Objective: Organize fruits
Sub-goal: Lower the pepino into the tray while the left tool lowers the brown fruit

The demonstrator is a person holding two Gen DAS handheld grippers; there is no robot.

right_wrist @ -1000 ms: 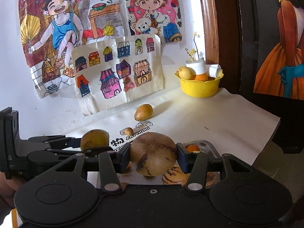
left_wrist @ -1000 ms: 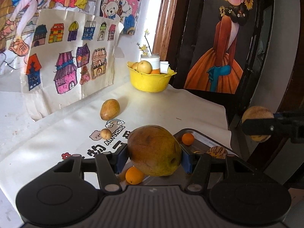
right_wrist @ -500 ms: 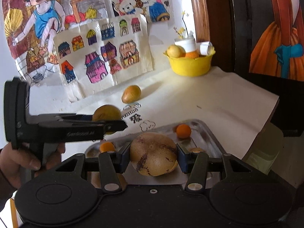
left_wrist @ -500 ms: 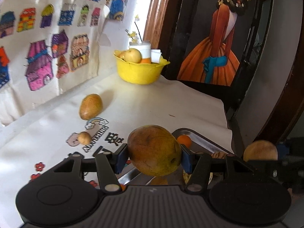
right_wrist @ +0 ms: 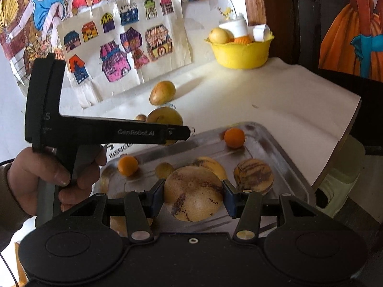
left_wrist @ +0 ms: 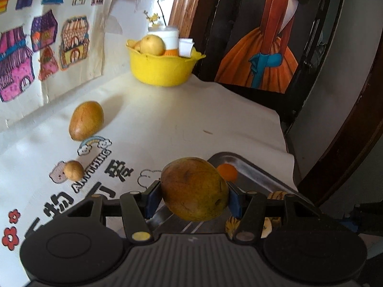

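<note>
Both grippers have descended over the metal tray (right_wrist: pixel 282 143), left gripper (left_wrist: pixel 194 192) clamped on a mango (left_wrist: pixel 194 191), right gripper (right_wrist: pixel 193 197) on a striped melon (right_wrist: pixel 193 197); releasing high risks fruit rolling off beyond the fingertips.

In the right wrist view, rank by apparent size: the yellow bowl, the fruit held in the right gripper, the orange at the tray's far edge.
1. Yellow bowl and the held striped fruit: similar on screen; the fruit sits nearest the camera, so unranked.
2. Small orange: clearly smallest.
</note>
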